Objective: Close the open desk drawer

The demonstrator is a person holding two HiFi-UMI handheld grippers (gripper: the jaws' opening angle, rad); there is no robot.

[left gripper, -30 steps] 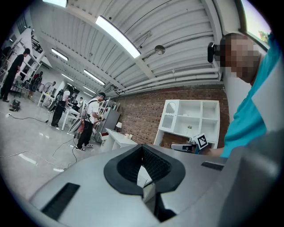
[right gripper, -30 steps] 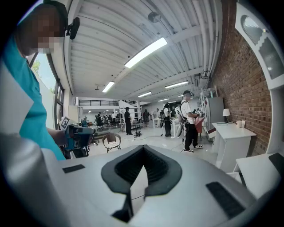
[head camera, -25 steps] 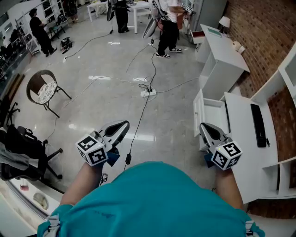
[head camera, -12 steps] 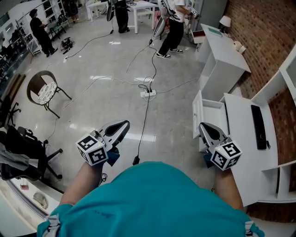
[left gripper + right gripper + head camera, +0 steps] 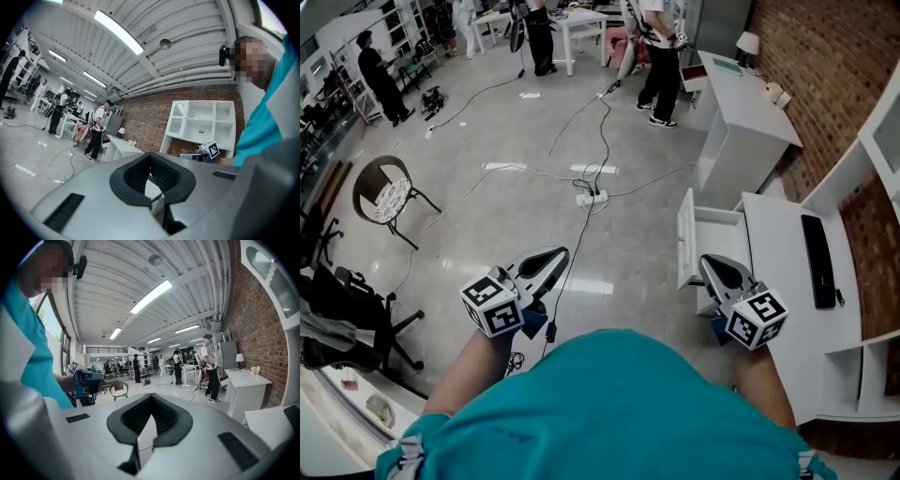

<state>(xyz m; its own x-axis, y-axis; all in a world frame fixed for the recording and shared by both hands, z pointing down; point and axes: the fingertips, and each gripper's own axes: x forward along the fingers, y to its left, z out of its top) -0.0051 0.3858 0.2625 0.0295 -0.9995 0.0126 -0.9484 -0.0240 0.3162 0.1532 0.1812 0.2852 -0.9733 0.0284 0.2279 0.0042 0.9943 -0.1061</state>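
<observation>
The white desk (image 5: 778, 281) stands at the right of the head view against the brick wall. Its drawer (image 5: 717, 232) is pulled out to the left, with the front panel (image 5: 685, 239) standing over the floor. My right gripper (image 5: 712, 265) is held at the drawer's near end, jaws shut and empty. My left gripper (image 5: 555, 255) hovers over the bare floor well left of the drawer, also shut on nothing. In the left gripper view the left gripper (image 5: 152, 180) points level toward the brick wall. In the right gripper view the right gripper (image 5: 149, 420) looks down the hall.
A black keyboard (image 5: 817, 261) lies on the desk. A second white desk (image 5: 741, 112) stands beyond. Cables and a power strip (image 5: 589, 198) cross the floor. A round chair (image 5: 382, 187) and a black office chair (image 5: 337, 309) stand left. People (image 5: 661, 56) stand far back.
The person has stepped forward with both grippers. In the head view the open drawer has come closer and shifted left, next to the right gripper. Both pairs of jaws stayed shut.
</observation>
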